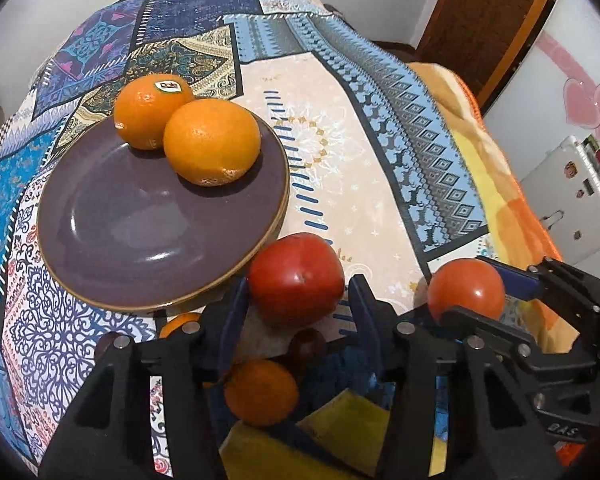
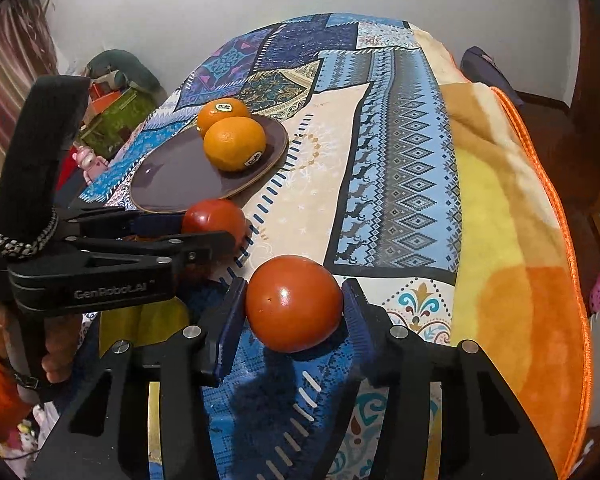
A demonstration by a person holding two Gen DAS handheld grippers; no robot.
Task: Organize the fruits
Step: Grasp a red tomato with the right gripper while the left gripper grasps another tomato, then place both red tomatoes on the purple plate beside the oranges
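A purple plate (image 1: 140, 240) (image 2: 172, 176) lies on the patterned cloth with two oranges (image 1: 212, 140) (image 2: 234, 142) at its far rim. My left gripper (image 1: 299, 282) (image 2: 204, 230) is shut on a red tomato (image 1: 296, 280) (image 2: 214, 218) just in front of the plate's near edge. To its right, my right gripper (image 2: 295, 286) (image 1: 484, 300) is shut on a second tomato (image 2: 294, 304) (image 1: 466, 290), with both blue pads against its sides. Both tomatoes sit low over the cloth. I cannot tell whether they touch it.
Two more oranges (image 1: 260, 392) (image 1: 178, 324) lie under my left gripper, partly hidden by its fingers. An orange and yellow blanket (image 2: 520, 260) covers the table's right side up to its edge. A hand in an orange sleeve (image 2: 4, 360) holds the left gripper's handle.
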